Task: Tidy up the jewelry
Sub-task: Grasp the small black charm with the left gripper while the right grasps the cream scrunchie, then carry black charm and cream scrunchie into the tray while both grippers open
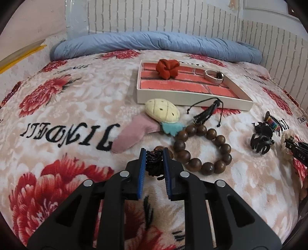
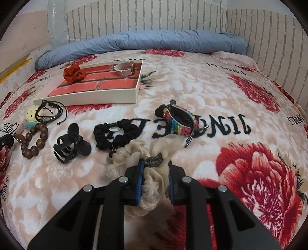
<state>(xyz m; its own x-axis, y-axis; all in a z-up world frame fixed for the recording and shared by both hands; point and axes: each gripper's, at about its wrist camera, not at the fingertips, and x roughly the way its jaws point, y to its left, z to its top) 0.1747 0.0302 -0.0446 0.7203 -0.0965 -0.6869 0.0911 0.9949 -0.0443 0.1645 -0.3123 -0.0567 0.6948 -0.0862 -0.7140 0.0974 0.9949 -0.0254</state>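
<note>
A white tray point(image 1: 184, 99) with a red brick-print floor holds a red fabric flower point(image 1: 167, 68) and a pale band bracelet point(image 1: 213, 75). My left gripper point(image 1: 154, 154) is shut on a dark coiled hair tie point(image 1: 153, 160) on the blanket. A brown wooden bead bracelet point(image 1: 202, 150) lies just right of it. My right gripper point(image 2: 155, 166) is shut on a cream scrunchie point(image 2: 152, 180). Ahead of it lie a black scrunchie point(image 2: 113, 134), a black claw clip point(image 2: 72, 147) and a rainbow clip point(image 2: 179, 123).
A pineapple-shaped plush clip point(image 1: 162, 110) and a pink felt piece point(image 1: 130, 134) lie left of the beads. A black cord bracelet point(image 1: 208, 111) lies before the tray. A rolled blue quilt point(image 1: 154, 43) and a brick-pattern wall point(image 2: 173, 17) bound the far side of the flowered blanket.
</note>
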